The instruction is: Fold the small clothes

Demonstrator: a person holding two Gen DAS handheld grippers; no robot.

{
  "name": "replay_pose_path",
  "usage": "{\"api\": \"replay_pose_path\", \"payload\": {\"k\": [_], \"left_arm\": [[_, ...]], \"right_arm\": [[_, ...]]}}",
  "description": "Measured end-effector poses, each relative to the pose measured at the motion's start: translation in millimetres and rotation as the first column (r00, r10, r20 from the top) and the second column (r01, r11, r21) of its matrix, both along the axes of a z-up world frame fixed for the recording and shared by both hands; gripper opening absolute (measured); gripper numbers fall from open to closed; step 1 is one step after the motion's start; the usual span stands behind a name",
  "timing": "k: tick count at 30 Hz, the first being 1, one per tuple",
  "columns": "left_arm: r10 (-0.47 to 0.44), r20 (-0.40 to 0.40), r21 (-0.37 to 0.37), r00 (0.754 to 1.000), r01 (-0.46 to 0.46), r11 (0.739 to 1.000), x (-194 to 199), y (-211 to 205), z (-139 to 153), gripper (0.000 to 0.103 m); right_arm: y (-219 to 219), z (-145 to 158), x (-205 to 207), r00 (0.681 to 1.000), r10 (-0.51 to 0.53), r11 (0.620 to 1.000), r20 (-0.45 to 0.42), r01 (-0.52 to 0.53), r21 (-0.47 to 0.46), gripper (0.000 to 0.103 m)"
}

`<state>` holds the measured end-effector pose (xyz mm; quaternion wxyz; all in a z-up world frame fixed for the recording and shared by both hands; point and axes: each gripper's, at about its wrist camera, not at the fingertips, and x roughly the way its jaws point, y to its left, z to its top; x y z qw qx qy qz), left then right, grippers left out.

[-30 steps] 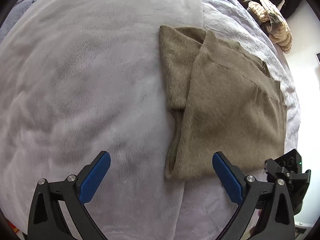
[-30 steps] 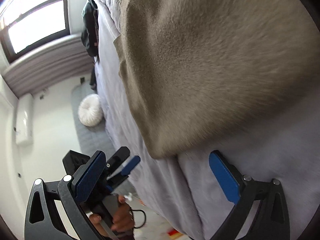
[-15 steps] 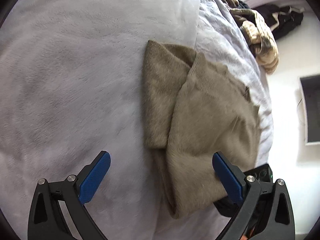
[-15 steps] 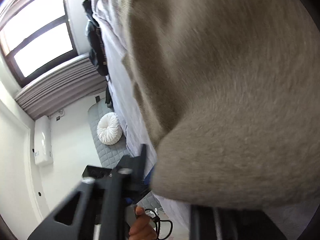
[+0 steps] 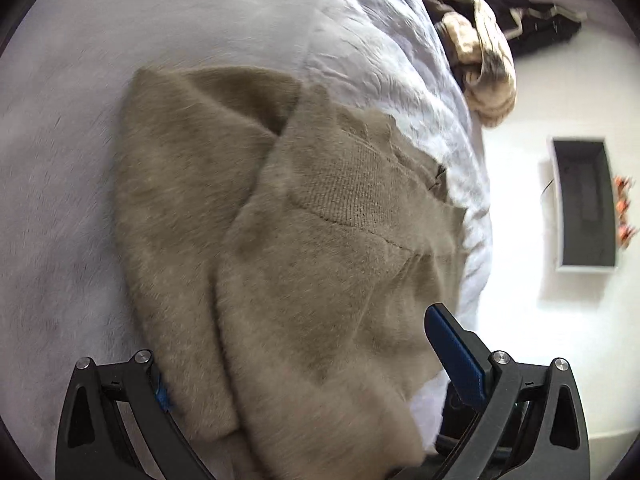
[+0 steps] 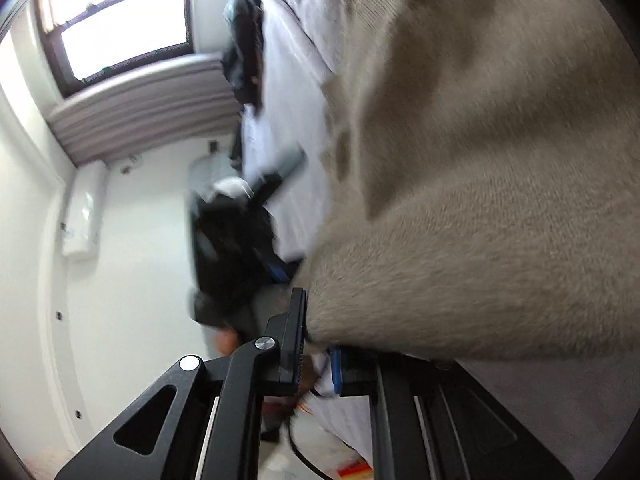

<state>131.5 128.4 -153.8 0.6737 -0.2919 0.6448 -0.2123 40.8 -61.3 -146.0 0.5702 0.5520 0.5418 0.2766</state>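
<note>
Right gripper (image 6: 318, 354) newly clamped on sweater (image 6: 480, 200)

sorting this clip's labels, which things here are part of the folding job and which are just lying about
Part of the job: tan sweater; left gripper; right gripper, shut on the sweater's edge.

Lying about: heap of clothes; grey blanket; dark box.

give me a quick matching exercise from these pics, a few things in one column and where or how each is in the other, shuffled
Things:
1. sweater
2. left tool
3. right tool
4. patterned clothes

States:
A. shut on the olive fabric's edge
B. piled at the far edge of the bed
C. open, fabric between its fingers
D. partly folded on the pale blanket

Pairs: 1-D, 2-C, 3-A, 4-B
</note>
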Motion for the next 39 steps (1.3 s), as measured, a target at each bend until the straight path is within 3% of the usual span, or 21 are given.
{"api": "replay_pose_path", "payload": {"k": [2, 5, 6, 7, 8, 10, 11, 12, 13, 14, 15, 19, 21, 23, 29, 35, 39], "left_arm": [[-0.025, 0.022, 0.036, 0.999, 0.024, 0.999, 1.4, -7.8, 2.7, 0.101], [-0.074, 0.041, 0.101, 0.996, 0.069, 0.993, 2.2, -16.8, 4.1, 0.089], [-0.090, 0.036, 0.134, 0.995, 0.084, 0.987, 2.6, -20.1, 2.8, 0.082], [-0.096, 0.033, 0.154, 0.995, 0.090, 0.984, 3.1, -21.0, 1.4, 0.076], [-0.106, 0.030, 0.189, 0.994, 0.099, 0.977, 3.8, -22.0, 0.1, 0.065], [-0.115, 0.019, 0.252, 0.993, 0.107, 0.962, 4.2, -23.2, -1.9, 0.046], [-0.117, 0.018, 0.275, 0.993, 0.108, 0.955, 4.2, -23.1, -1.8, 0.033], [-0.118, 0.023, 0.291, 0.993, 0.106, 0.951, 4.0, -22.7, -1.0, 0.028], [-0.113, 0.031, 0.294, 0.993, 0.099, 0.951, 3.0, -21.4, 0.2, 0.023], [-0.108, 0.041, 0.304, 0.993, 0.090, 0.948, 2.2, -21.4, 2.0, 0.016], [-0.105, 0.050, 0.310, 0.993, 0.084, 0.947, 1.3, -21.0, 4.0, 0.016], [-0.087, 0.085, 0.321, 0.993, 0.055, 0.945, -4.9, -21.7, 13.0, 0.016], [-0.064, 0.104, 0.302, 0.993, 0.030, 0.953, -7.6, -21.1, 19.1, 0.016], [-0.037, 0.121, 0.265, 0.992, 0.004, 0.964, -9.7, -20.3, 28.4, 0.016], [-0.036, 0.192, 0.223, 0.981, -0.008, 0.975, -13.0, -48.3, 65.7, 0.016], [-0.075, 0.239, 0.206, 0.968, 0.025, 0.978, -8.7, -103.5, 103.2, 0.016], [-0.165, 0.287, 0.240, 0.944, 0.096, 0.966, -7.9, -162.3, 125.4, 0.016]], "right_arm": [[3.9, -1.2, -6.2, 0.996, 0.080, 0.995, -0.032, -0.082, -0.060, 0.016], [4.9, 6.5, -13.3, 0.980, 0.194, 0.967, -0.047, -0.200, -0.159, 0.019], [1.6, 10.5, -15.3, 0.974, 0.221, 0.957, -0.047, -0.226, -0.181, 0.032], [-4.8, 15.8, -15.4, 0.971, 0.234, 0.949, -0.039, -0.237, -0.206, 0.058], [-11.4, 20.8, -14.0, 0.972, 0.232, 0.945, -0.025, -0.232, -0.231, 0.069], [-32.5, 32.8, -6.8, 0.978, 0.210, 0.928, 0.017, -0.193, -0.319, 0.071], [-39.7, 36.6, 3.0, 0.980, 0.194, 0.913, 0.031, -0.170, -0.371, 0.069], [-47.9, 40.8, 14.3, 0.983, 0.179, 0.891, 0.047, -0.141, -0.431, 0.058], [-55.3, 43.7, 26.7, 0.984, 0.168, 0.861, 0.062, -0.116, -0.495, 0.033], [-60.1, 43.5, 37.3, 0.985, 0.162, 0.836, 0.067, -0.101, -0.540, 0.020], [-64.5, 45.2, 47.0, 0.985, 0.156, 0.805, 0.077, -0.082, -0.587, 0.009], [-72.5, 35.6, 82.7, 0.979, 0.183, 0.678, 0.094, -0.057, -0.733, 0.009], [-72.6, 18.6, 91.7, 0.975, 0.220, 0.644, 0.045, -0.111, -0.757, 0.008], [-70.4, 5.2, 95.5, 0.971, 0.235, 0.643, 0.038, -0.126, -0.756, 0.008], [-84.9, 10.7, 90.2, 0.966, 0.253, 0.680, 0.061, -0.133, -0.721, 0.008], [-105.0, 5.4, 85.9, 0.968, 0.244, 0.747, 0.064, -0.145, -0.649, 0.008], [-130.5, 8.9, 79.0, 0.980, 0.178, 0.826, 0.090, -0.100, -0.555, 0.008]]}}
